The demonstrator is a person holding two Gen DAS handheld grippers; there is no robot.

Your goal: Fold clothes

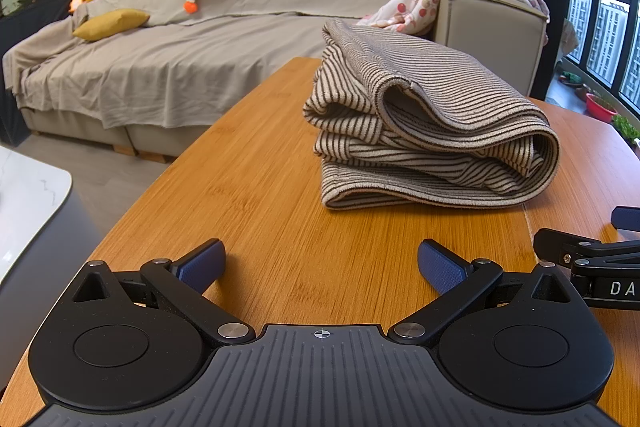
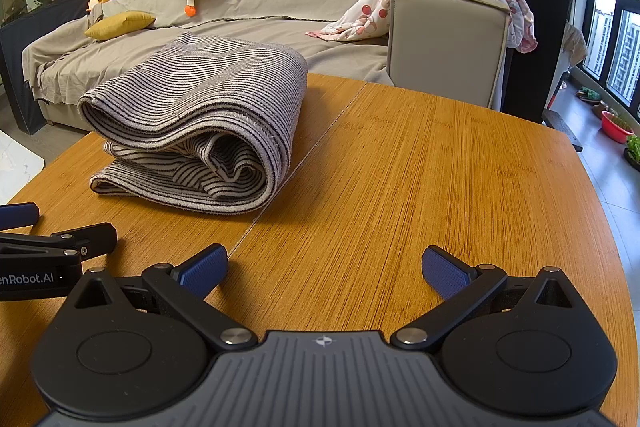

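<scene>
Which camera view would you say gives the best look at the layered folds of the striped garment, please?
The left wrist view: the striped garment sits nearly centred, its stacked layers and open folded edges facing the camera. The right wrist view shows the same garment off to the left, mostly its smooth top layer and one rolled end.

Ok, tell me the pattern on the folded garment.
Thin dark stripes on beige garment, clearest in left wrist view.

Right gripper (image 2: 324,269), jaws spread wide and empty over a bamboo-grain table (image 2: 440,167); folded striped garment (image 2: 200,119) lying ahead to the left; left gripper (image 2: 52,227) just beside at left edge; covered sofa (image 2: 300,7) behind.
</scene>
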